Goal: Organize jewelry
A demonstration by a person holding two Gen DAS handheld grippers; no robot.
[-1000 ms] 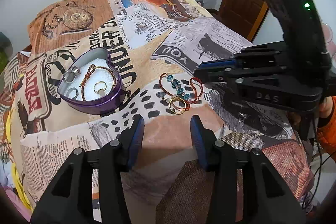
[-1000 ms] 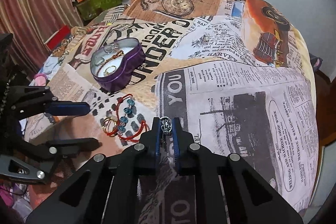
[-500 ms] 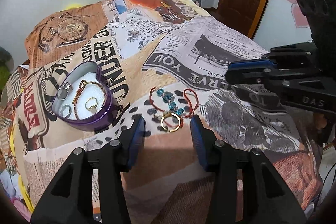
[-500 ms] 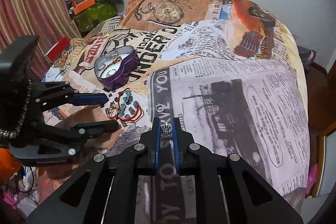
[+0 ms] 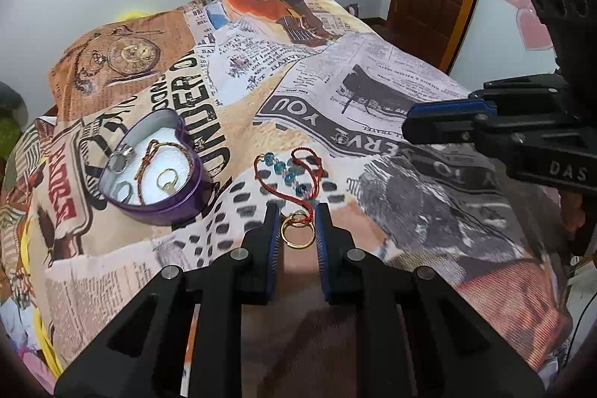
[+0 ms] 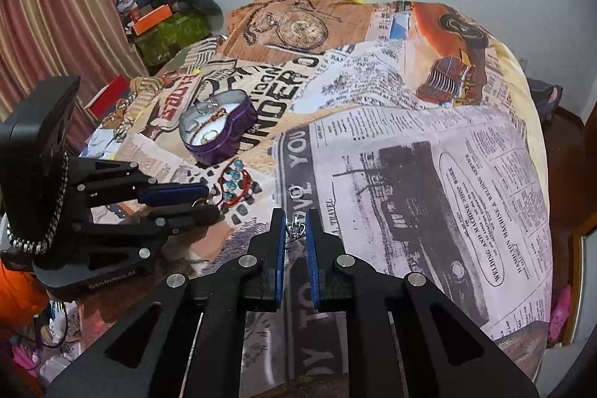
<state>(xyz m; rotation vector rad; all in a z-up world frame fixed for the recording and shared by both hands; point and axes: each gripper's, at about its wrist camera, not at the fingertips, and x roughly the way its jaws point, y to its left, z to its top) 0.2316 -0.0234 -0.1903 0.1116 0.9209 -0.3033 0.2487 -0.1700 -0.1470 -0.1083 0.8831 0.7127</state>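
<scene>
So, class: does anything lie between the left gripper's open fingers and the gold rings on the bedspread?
Nothing visible does. The left gripper already straddles the gold rings, jaws open; the red cord bracelet with blue beads lies just beyond them.

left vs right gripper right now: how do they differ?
The left gripper has its fingers apart around gold rings lying on the bedspread; the right gripper pinches a small silver charm. Left sits low at the jewelry; right appears raised. Both have blue pads.

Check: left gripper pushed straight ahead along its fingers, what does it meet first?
Probably the gold rings, already lying between the open left gripper fingers; just beyond, the red bead bracelet. Depth is uncertain.
</scene>
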